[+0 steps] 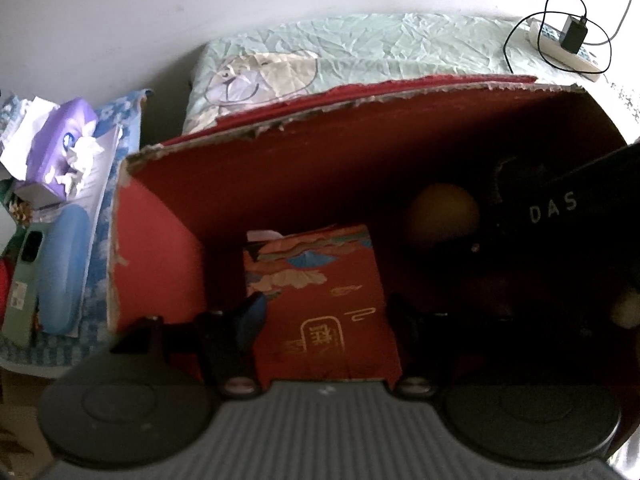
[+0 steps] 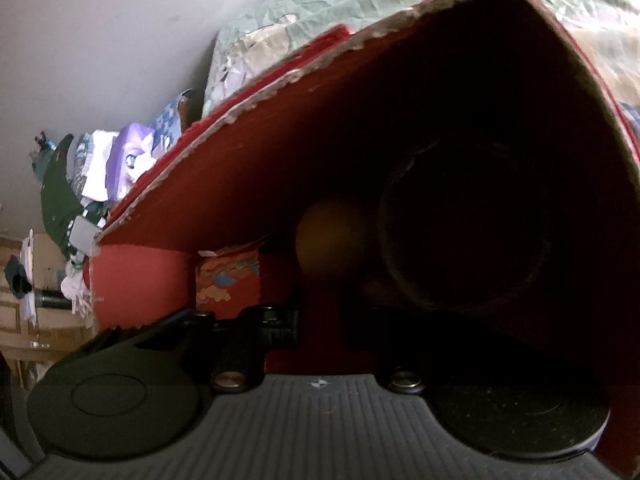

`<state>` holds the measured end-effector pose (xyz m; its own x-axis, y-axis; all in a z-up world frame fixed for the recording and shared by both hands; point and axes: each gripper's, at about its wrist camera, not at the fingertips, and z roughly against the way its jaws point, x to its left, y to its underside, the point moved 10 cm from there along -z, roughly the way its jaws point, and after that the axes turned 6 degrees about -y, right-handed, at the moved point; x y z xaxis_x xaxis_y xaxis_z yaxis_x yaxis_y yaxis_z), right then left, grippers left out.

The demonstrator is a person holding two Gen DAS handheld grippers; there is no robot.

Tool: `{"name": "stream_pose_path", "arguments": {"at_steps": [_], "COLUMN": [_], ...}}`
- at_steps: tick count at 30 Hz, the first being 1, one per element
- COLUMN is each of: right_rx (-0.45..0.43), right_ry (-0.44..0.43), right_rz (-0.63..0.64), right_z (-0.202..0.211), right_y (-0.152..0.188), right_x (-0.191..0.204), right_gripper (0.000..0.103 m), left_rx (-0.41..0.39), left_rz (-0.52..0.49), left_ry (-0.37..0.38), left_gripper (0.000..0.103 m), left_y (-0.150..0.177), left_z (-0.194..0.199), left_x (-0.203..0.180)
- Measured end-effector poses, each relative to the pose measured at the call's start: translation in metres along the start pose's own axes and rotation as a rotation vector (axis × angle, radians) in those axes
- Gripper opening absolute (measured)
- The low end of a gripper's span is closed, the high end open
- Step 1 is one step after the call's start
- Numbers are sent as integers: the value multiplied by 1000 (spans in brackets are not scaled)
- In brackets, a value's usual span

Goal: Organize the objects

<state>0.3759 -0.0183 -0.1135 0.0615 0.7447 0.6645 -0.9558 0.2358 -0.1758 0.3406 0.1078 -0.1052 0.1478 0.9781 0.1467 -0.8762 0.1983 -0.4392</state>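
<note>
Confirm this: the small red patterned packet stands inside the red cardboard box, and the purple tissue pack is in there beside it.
Not quite. The purple tissue pack lies outside the red cardboard box, on the clutter to its left, as the left wrist view shows. The small red patterned packet does stand inside.

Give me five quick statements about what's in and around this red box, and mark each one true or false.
1. The red patterned packet sits inside the red cardboard box. True.
2. The left gripper straddles that packet. True.
3. The tissue pack is inside the box. False: it lies outside, left of it.
4. A round yellowish ball is in the box. True.
5. The black charger lies in the box. False: it sits on a power strip beyond the box.
</note>
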Motion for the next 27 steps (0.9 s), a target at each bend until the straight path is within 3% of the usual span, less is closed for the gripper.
{"name": "stream_pose_path", "arguments": {"at_steps": [10,20,27], "right_rx": [6,-69,-108], "right_ry": [20,29,28], "right_rz": [107,164,121], "right_z": [-2,11,16], "right_y": [5,4,2], "right_x": [12,20,15], "right_gripper": [25,24,24], "left_rx": [-12,-27,-24], "left_rz": [-11,-24,-27], "left_ry": [-19,-28,-40], "left_gripper": [70,70,70], "left_y": [0,0,-1], "left_z": [0,1,1], "left_x": [0,0,0]}}
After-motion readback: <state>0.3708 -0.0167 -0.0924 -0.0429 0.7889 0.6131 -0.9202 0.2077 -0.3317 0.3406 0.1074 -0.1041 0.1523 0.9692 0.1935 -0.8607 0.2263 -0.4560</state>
